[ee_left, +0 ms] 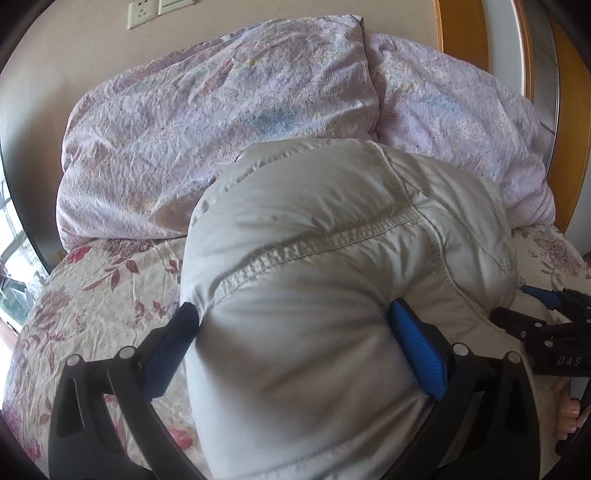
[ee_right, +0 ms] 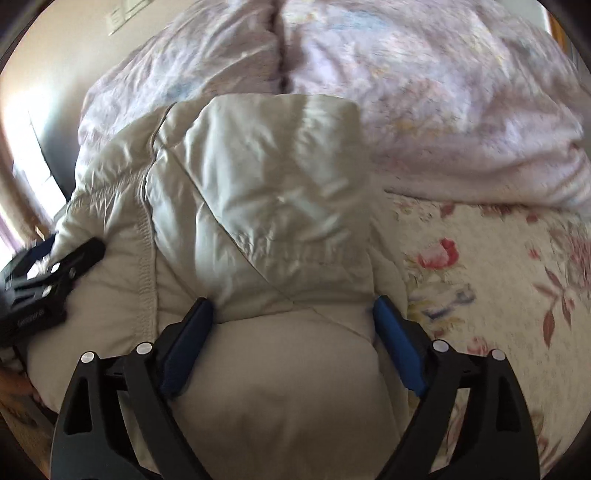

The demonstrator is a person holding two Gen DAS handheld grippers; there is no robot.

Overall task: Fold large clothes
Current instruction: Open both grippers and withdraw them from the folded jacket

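A puffy off-white padded jacket (ee_left: 314, 221) lies folded into a thick bundle on the bed. My left gripper (ee_left: 295, 317) has its blue-padded fingers wide apart around the near end of the bundle, pads pressing its sides. My right gripper (ee_right: 293, 308) straddles the same jacket (ee_right: 266, 192) from the other side, fingers wide, pads against the padding. Each gripper shows in the other's view: the right one at the far right of the left wrist view (ee_left: 546, 332), the left one at the far left of the right wrist view (ee_right: 48, 280).
The bed has a floral sheet (ee_left: 92, 295), also seen on the right in the right wrist view (ee_right: 498, 277). A lilac duvet (ee_left: 221, 122) is heaped behind the jacket against the wall. A wooden headboard (ee_left: 461, 33) stands at the back right.
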